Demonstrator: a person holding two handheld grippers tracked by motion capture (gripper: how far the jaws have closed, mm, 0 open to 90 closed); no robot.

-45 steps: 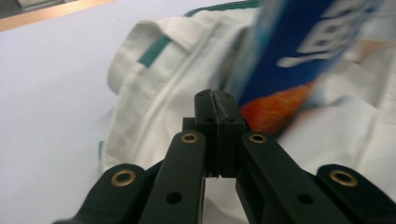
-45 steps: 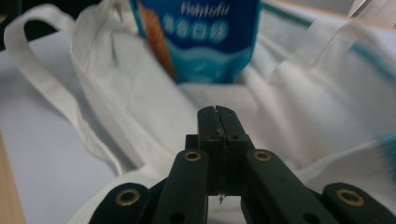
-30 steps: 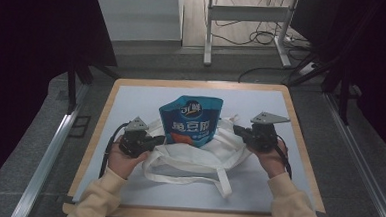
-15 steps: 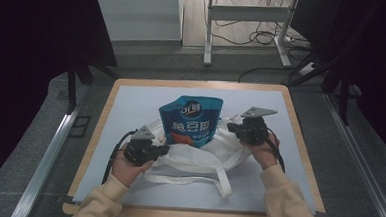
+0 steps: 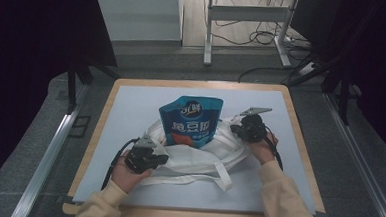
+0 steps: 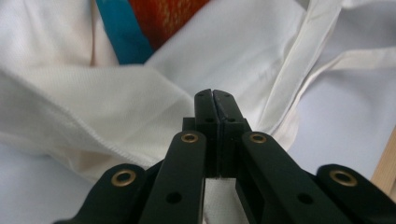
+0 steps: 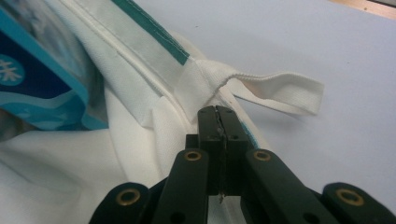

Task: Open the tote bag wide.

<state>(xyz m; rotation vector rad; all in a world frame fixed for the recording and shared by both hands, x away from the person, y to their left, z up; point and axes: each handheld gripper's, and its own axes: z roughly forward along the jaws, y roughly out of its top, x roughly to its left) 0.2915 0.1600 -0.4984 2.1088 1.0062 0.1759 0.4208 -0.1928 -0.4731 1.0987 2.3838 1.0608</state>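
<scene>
- Left gripper (image 5: 158,156) jaws fully closed, pinched on fabric at near-left edge of white cloth bag (image 5: 198,156); left gripper view: tips (image 6: 214,95) meet at a fold of the cloth.
- Right gripper (image 5: 240,129) jaws also closed, at bag's right edge by handle seam; right gripper view: tips (image 7: 217,113) pressed into cloth just below strap loop (image 7: 280,93).
- Bag lies mid-table (image 5: 131,105) btw both grippers.
- Blue snack pouch (image 5: 190,121) stands in bag mouth, btw grippers, nearer right one.
</scene>
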